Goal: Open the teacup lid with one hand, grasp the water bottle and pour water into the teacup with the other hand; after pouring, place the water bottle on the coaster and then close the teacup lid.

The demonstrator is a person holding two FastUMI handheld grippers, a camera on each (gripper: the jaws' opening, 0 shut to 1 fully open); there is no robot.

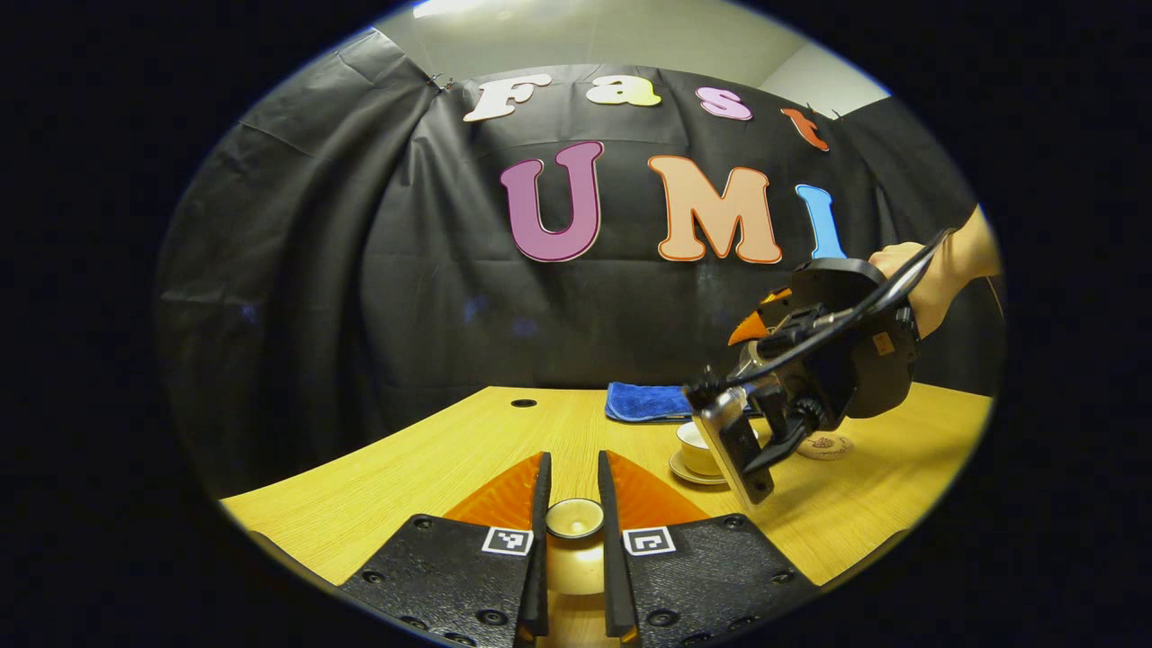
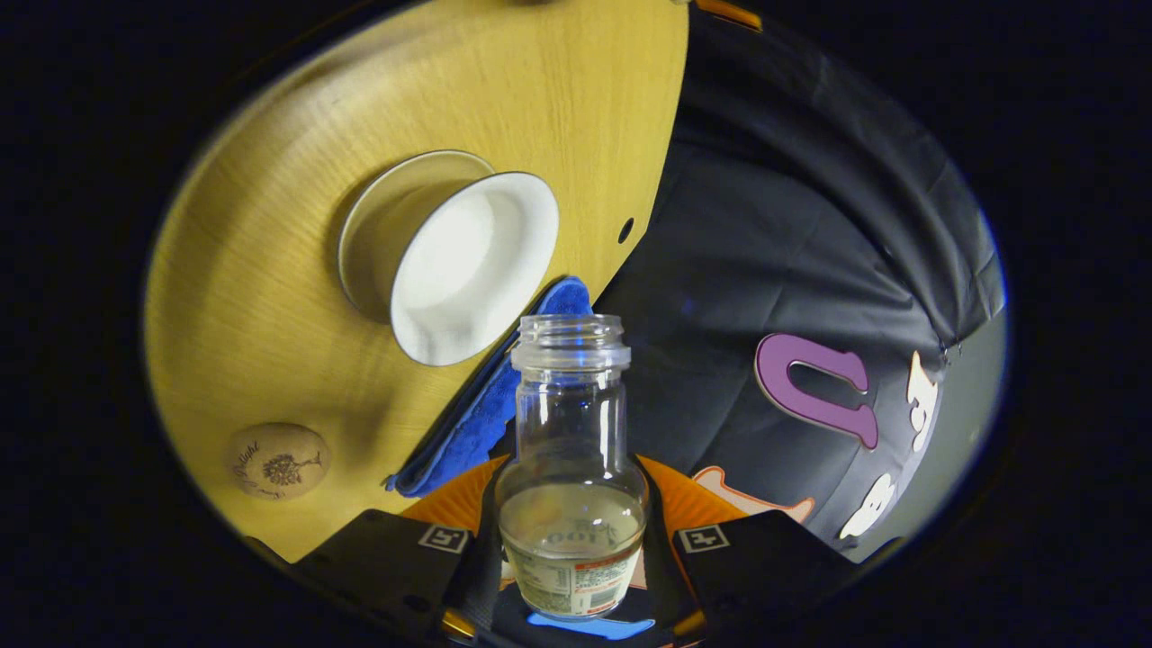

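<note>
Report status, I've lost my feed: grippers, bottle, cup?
Left gripper shut on teacup lid. Right gripper shut on water bottle, tilted beside open teacup. Coaster bare. Nothing in the way.

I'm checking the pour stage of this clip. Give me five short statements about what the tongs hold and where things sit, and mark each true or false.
1. The right tongs grip a water bottle with no cap on. True.
2. The bottle is full to the neck. False: water fills only its lower part.
3. The left tongs hold the teacup lid. True.
4. The teacup is covered. False: it stands open on its saucer.
5. The coaster carries the bottle. False: the coaster lies bare on the table, with the blue cloth behind the cup.
</note>
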